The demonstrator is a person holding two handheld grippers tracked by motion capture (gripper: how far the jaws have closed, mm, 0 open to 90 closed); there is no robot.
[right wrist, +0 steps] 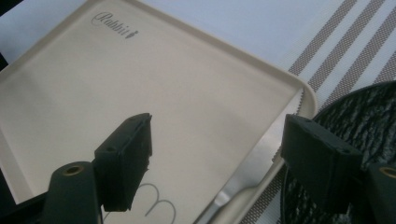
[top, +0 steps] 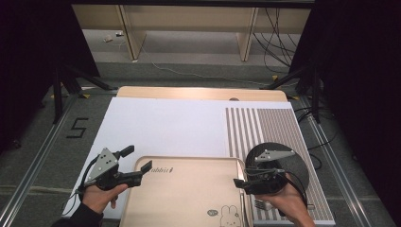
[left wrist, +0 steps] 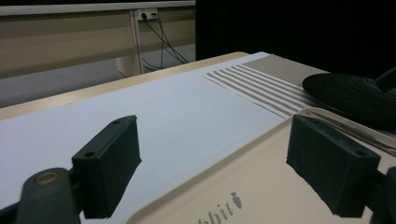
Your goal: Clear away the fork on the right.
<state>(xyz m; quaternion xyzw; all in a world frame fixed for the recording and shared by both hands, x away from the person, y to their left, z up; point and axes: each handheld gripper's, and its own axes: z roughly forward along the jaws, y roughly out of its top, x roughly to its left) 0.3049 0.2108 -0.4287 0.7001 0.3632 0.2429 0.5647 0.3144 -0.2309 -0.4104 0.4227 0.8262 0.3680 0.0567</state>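
Observation:
A beige tray [top: 189, 189] printed with "Rabbit" and a bunny drawing lies at the near middle of the table. To its right a black round plate [top: 295, 163] sits on a striped placemat [top: 265, 125]. A silvery fork [top: 261, 204] lies between the tray and the plate, and the utensil [right wrist: 243, 184] also shows beside the tray rim. My left gripper [top: 137, 159] stands open at the tray's far left corner, nothing between its jaws [left wrist: 215, 154]. My right gripper [top: 246, 178] hangs open over the tray's right edge, beside the plate [right wrist: 355, 116], holding nothing [right wrist: 224, 154].
A white sheet [top: 165, 125] covers the wooden table top [top: 198, 92]. Metal rails run along both sides of the table on the grey floor. Black stand legs [top: 66, 85] and cables [top: 279, 38] lie beyond the far edge, in front of wooden furniture.

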